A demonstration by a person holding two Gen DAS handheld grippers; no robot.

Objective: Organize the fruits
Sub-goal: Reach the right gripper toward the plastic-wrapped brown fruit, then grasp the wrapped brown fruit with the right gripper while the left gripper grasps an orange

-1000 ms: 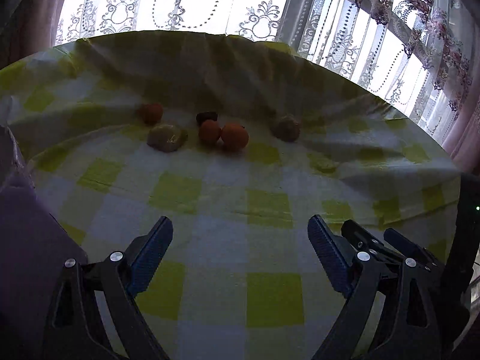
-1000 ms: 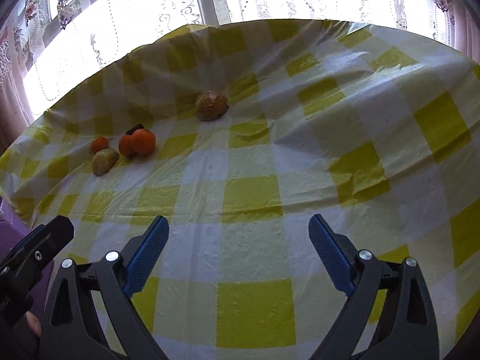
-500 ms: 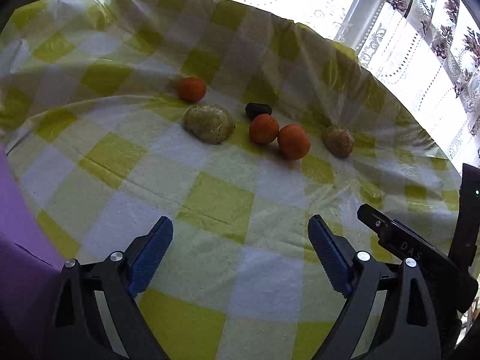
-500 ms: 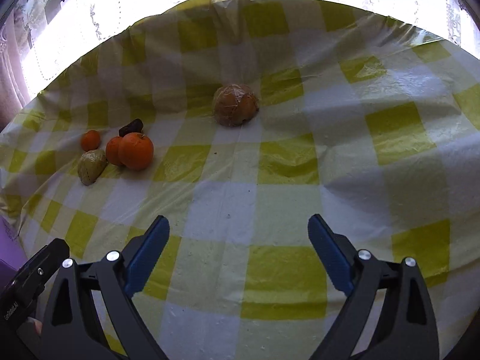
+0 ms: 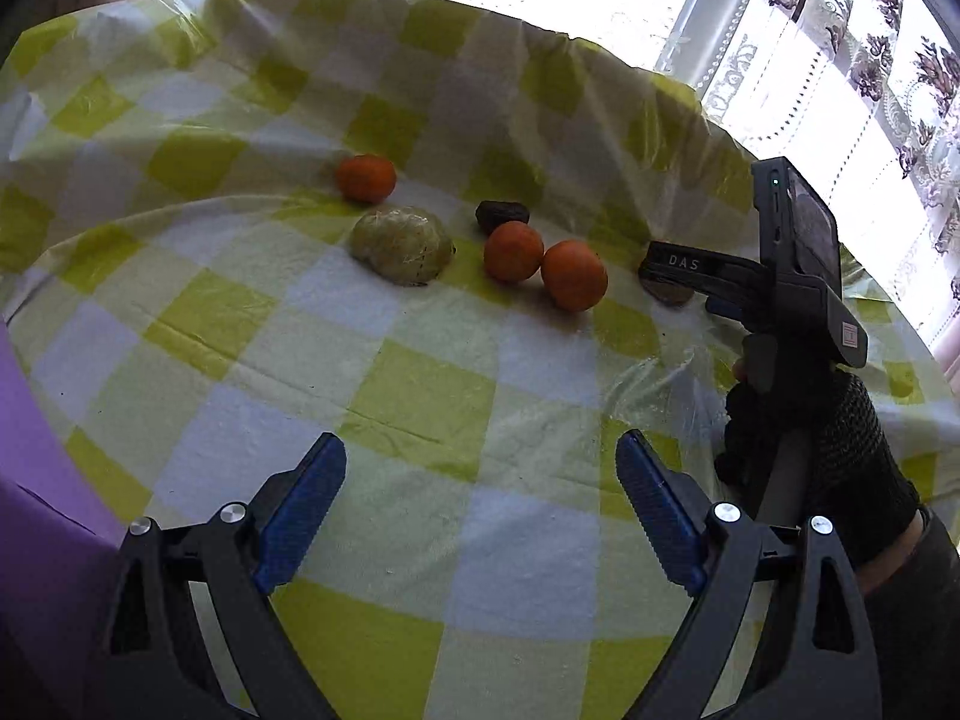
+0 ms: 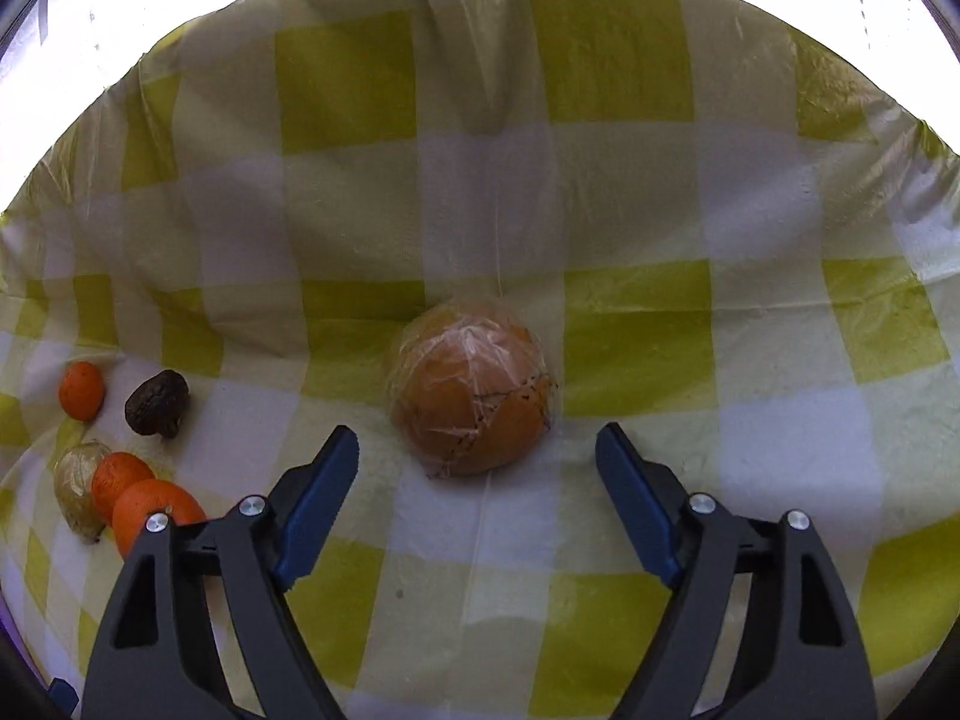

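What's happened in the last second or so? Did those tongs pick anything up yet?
Nothing is picked up yet. Both tongs moved forward: the right tongs closed in on the wrapped orange fruit, which now sits just ahead of their open jaws. The left tongs came nearer the fruit cluster, still open and empty. The oranges, wrapped green fruit and dark fruit stayed put on the tablecloth.

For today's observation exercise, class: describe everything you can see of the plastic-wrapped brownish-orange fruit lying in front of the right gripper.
The wrapped fruit is round, brownish-orange and covered in crinkled clear film with dark specks along the creases. It rests on the yellow-and-white checked tablecloth, apart from the other fruits off to its left. The right gripper is open, its blue-padded fingers on either side just short of it; nothing but the cloth appears to touch it.
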